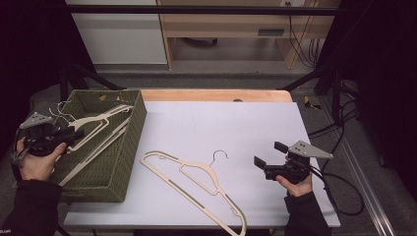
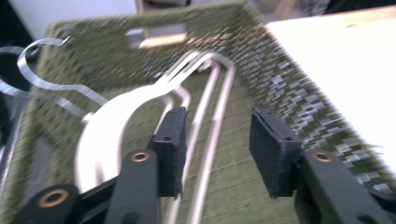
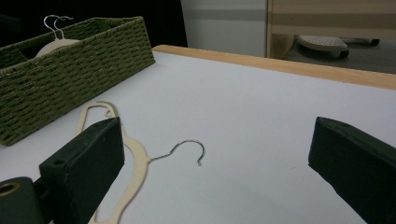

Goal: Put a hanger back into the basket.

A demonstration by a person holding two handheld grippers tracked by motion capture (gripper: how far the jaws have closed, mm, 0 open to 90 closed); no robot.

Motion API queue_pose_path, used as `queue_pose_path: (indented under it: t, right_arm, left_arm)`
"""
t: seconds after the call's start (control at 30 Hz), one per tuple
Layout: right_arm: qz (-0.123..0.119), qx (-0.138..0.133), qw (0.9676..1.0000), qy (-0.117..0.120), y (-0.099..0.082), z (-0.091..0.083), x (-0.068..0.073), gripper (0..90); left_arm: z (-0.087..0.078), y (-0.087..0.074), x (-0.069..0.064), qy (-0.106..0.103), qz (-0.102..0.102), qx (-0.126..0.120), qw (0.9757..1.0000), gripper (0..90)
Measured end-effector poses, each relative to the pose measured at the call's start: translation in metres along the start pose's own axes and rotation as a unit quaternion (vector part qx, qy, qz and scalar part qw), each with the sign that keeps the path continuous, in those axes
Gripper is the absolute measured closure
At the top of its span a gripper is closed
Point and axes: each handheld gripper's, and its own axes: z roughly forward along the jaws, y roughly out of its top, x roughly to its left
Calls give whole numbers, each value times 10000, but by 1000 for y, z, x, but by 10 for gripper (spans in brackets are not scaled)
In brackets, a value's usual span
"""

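Inside green basket: two hangers stowed, hooks poking over rim. Left gripper above them, jaws apart, empty. On table: last hanger waiting. Right gripper beside it, wide apart, holding nothing.

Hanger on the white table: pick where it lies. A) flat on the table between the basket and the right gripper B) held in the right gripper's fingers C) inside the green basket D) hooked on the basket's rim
A: the hanger lies flat on the table, apart from the basket and from the open right gripper.
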Motion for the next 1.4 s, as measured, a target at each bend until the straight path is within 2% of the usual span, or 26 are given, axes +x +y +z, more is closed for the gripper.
queue_pose_path:
  t: [0.2,0.3,0.43,0.6,0.67,0.83,1.0,1.4]
  right_arm:
    - [10,-2,10000,11,0,0,0,39]
    - [2,14,10000,41,0,-1,-1,41]
    - [25,-10,10000,26,0,0,0,42]
    - [24,-3,10000,47,0,0,-1,42]
    - [14,7,10000,28,0,0,0,42]
    - [23,-14,10000,45,0,-1,0,45]
    - [12,0,10000,59,-2,-1,-1,45]
    - [16,8,10000,95,-2,-2,-1,45]
  left_arm:
    - [-1,8,-38,-398,211,-397,9982,409]
    - [1,12,-59,-695,284,-589,9954,344]
    - [7,14,-88,-1065,453,-763,9903,257]
    - [15,16,-122,-1369,593,-866,9850,165]
    - [18,16,-133,-1437,679,-859,9835,138]
    - [27,15,-157,-1611,741,-832,9806,86]
    - [41,10,-176,-1758,777,-712,9788,78]
    - [72,3,-220,-2149,947,-430,9711,84]
